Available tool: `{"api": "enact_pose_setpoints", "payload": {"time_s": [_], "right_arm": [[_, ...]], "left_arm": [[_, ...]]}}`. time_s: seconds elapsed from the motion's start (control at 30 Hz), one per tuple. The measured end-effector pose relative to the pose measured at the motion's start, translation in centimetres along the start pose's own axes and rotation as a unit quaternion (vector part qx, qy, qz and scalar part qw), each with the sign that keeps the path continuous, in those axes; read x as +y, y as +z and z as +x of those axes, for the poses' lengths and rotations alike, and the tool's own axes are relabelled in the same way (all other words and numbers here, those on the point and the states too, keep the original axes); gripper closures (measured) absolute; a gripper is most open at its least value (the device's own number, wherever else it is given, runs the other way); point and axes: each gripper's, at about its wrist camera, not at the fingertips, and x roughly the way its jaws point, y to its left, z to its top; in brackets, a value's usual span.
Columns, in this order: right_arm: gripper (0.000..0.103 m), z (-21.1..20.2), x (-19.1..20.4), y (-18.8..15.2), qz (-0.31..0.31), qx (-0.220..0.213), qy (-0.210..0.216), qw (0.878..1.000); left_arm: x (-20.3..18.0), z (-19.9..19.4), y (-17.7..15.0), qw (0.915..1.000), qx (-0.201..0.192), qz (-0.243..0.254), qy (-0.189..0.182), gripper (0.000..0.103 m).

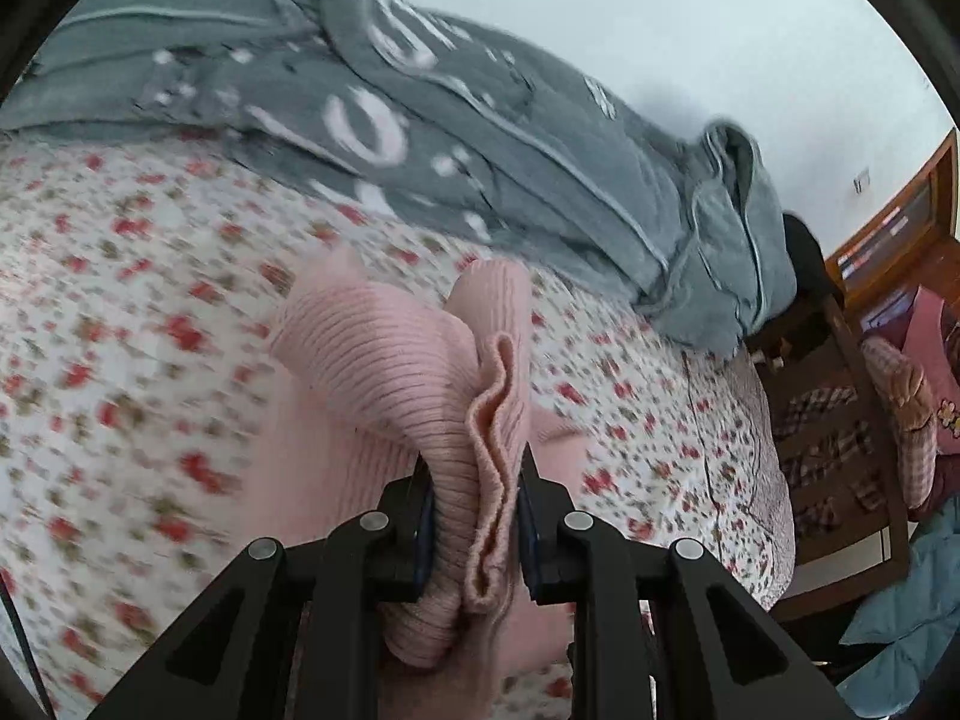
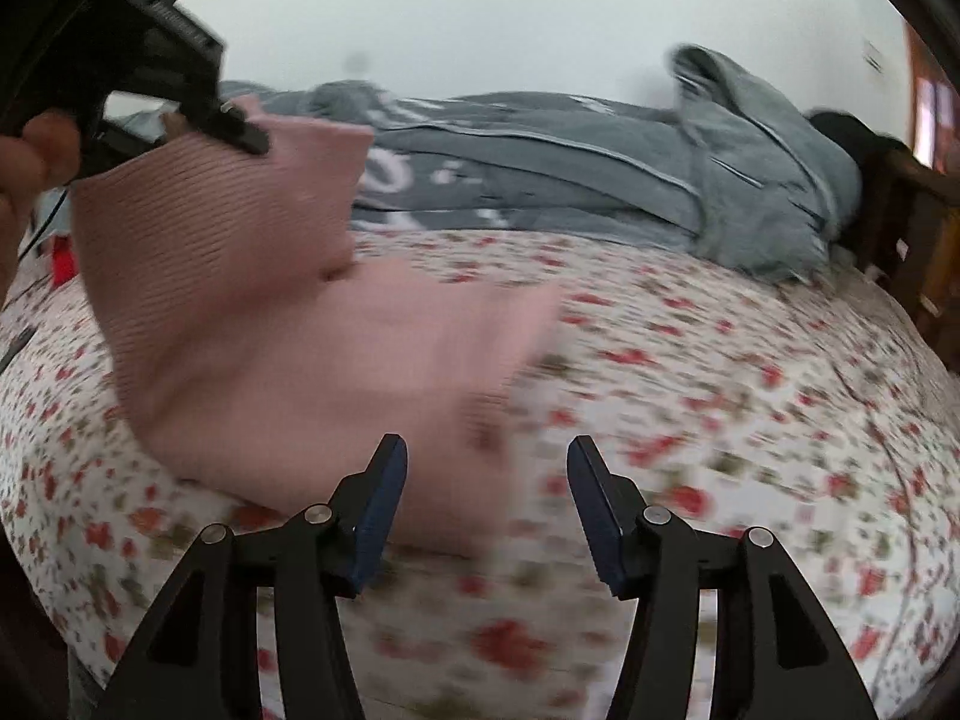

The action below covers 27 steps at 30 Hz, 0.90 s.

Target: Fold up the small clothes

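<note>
one view only: bookshelf (image 1: 900,234)

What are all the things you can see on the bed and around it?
pink knitted garment: one, pink ribbed, partly lifted off the bed, bunched edge in the left gripper.
grey blanket: one, grey with white marks, heaped along the far side of the bed.
floral bedsheet: one, white with red flowers, covers the bed.
wooden chair: one, dark brown, beside the bed, with a checked cushion.
bookshelf: one, brown wood, against the wall.
left gripper: one, black, shut on the pink garment.
right gripper: one, black with blue pads, open, nothing between its fingers.
hand: one, at the left edge, holding the left gripper.
</note>
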Motion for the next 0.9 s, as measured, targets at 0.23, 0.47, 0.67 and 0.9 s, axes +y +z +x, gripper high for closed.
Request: {"api": "enact_pose_setpoints", "payload": {"time_s": [0.23, 0.47, 0.67, 0.9], "right_arm": [[0.048, -1.0, -3.8, -0.7, 0.035, 0.006, -0.007, 0.999], [0.048, -1.0, -3.4, 1.1, 0.068, 0.000, 0.070, 0.995], [0.048, 0.4, -2.5, 4.0, 0.152, 0.012, 0.194, 0.969], [0.042, 3.3, 1.1, 6.3, 0.137, 0.040, 0.183, 0.973]], "left_arm": [[-2.7, 5.4, -2.4, 0.9922, 0.081, 0.006, -0.095, 0.068], [1.3, -0.1, -2.7, 0.9981, -0.013, 0.040, -0.045, 0.047], [7.8, -2.6, -6.2, 0.9941, -0.057, 0.072, 0.057, 0.047], [9.8, -0.5, -9.8, 0.9962, -0.020, 0.070, 0.049, 0.047]]}}
